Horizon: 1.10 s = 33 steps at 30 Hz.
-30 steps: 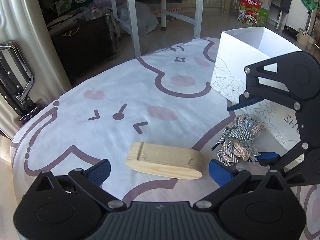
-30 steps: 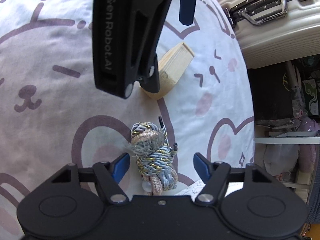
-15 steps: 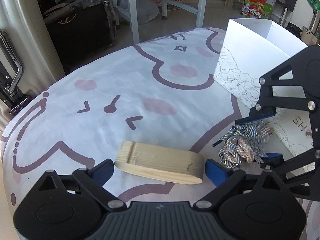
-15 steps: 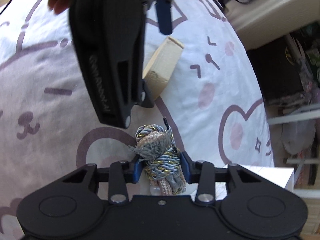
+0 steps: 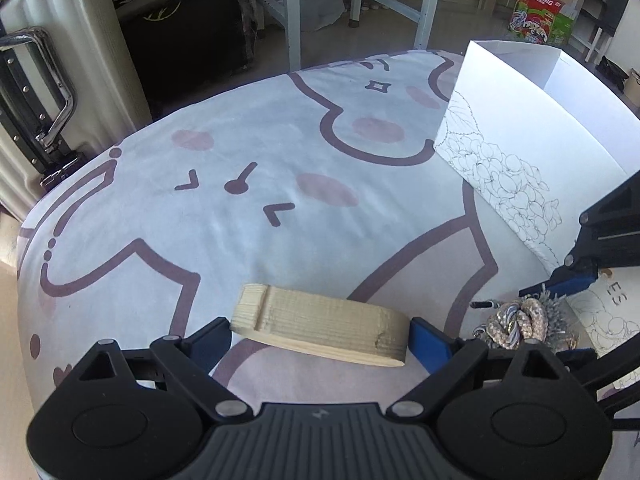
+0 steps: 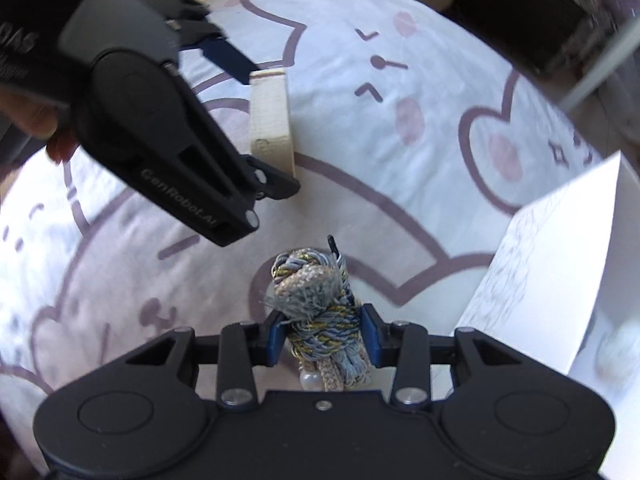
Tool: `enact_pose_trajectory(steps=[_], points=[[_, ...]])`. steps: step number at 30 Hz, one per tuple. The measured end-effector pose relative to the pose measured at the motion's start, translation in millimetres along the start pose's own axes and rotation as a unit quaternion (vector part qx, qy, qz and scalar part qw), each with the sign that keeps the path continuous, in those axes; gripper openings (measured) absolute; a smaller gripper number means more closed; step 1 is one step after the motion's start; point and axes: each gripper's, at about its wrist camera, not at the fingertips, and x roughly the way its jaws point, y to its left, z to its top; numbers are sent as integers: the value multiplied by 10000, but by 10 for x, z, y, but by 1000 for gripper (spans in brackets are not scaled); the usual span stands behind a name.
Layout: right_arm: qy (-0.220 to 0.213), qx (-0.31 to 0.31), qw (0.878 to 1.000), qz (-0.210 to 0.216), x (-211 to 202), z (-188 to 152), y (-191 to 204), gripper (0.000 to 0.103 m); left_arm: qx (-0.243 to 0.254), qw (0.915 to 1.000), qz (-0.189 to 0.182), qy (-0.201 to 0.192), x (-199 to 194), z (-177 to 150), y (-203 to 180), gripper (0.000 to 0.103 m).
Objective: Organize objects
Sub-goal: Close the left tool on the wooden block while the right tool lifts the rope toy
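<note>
A flat rounded wooden block [image 5: 320, 330] lies on the cartoon-print cloth [image 5: 248, 184]. My left gripper [image 5: 320, 340] is open, with a blue pad at each end of the block. The block also shows in the right wrist view [image 6: 270, 114]. My right gripper [image 6: 322, 334] is shut on a knotted blue, grey and gold rope bundle [image 6: 316, 292], held just above the cloth. The bundle also shows in the left wrist view [image 5: 520, 322], between the right gripper's blue pads. A white open box [image 5: 516, 128] with line drawings stands to the right.
The white box also shows at the right edge of the right wrist view [image 6: 560, 264]. A beige suitcase [image 5: 44, 92] stands beyond the cloth's left edge. Table legs [image 5: 292, 12] and a colourful carton [image 5: 538, 12] are on the floor behind.
My right gripper has closed on the rope bundle and lifted it, turning toward the white box. My left gripper has moved in until its pads flank the wooden block.
</note>
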Motion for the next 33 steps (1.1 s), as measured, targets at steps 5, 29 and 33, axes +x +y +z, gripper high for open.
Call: enact_pose_trajectory(steps=[5, 29, 33], points=[[345, 959, 9930, 601, -36, -140, 1, 40, -155, 9995, 71, 255, -168, -161, -37, 94], [-462, 1096, 9915, 530, 66, -574, 303, 44, -1031, 9921, 549, 462, -423, -964, -124, 94], [-575, 969, 9927, 439, 38, -607, 344, 43, -1080, 9920, 505, 414, -427, -962, -102, 94]])
